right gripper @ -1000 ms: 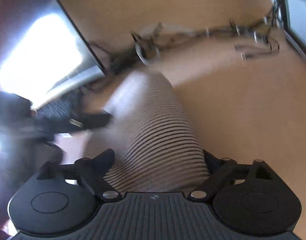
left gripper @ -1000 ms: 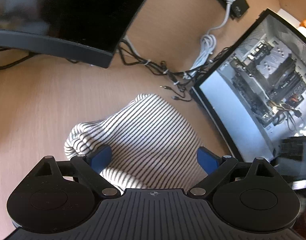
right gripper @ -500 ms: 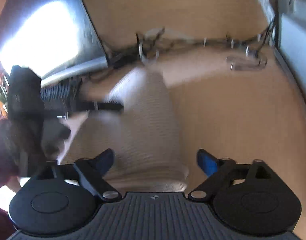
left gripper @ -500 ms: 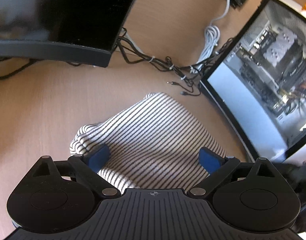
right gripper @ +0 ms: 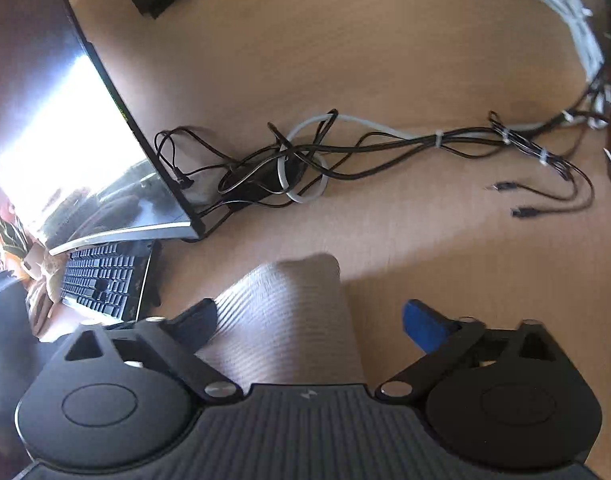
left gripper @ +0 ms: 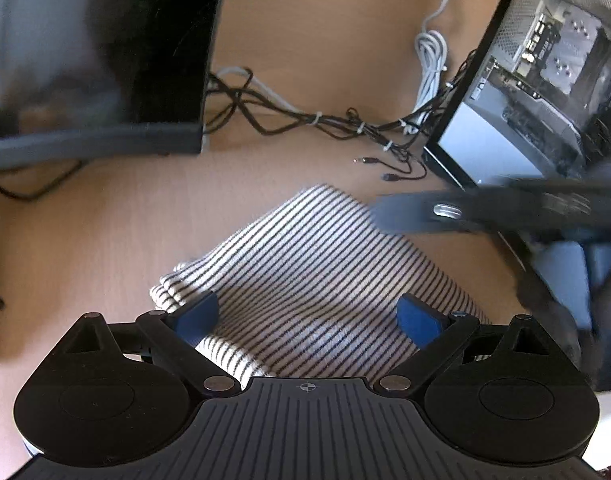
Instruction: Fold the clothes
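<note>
A folded white garment with thin black stripes (left gripper: pixel 313 272) lies on the wooden desk. My left gripper (left gripper: pixel 307 318) hovers over its near part, open, blue pads on either side, holding nothing. The right gripper's dark finger (left gripper: pixel 465 214) shows blurred at the right of the left wrist view, above the garment's far right corner. In the right wrist view the garment (right gripper: pixel 289 320) lies under the left half of my right gripper (right gripper: pixel 309 320), which is open and empty.
A curved monitor (left gripper: pixel 85 60) stands at the left, with a keyboard (right gripper: pixel 101 276) beyond it. A tangle of cables (right gripper: pixel 345 156) runs along the desk's back. An open computer case (left gripper: pixel 545 80) stands at the right.
Both grippers have pulled back from the garment. The right gripper swung over the garment's right side and its view steadied. The garment lies still, folded.
</note>
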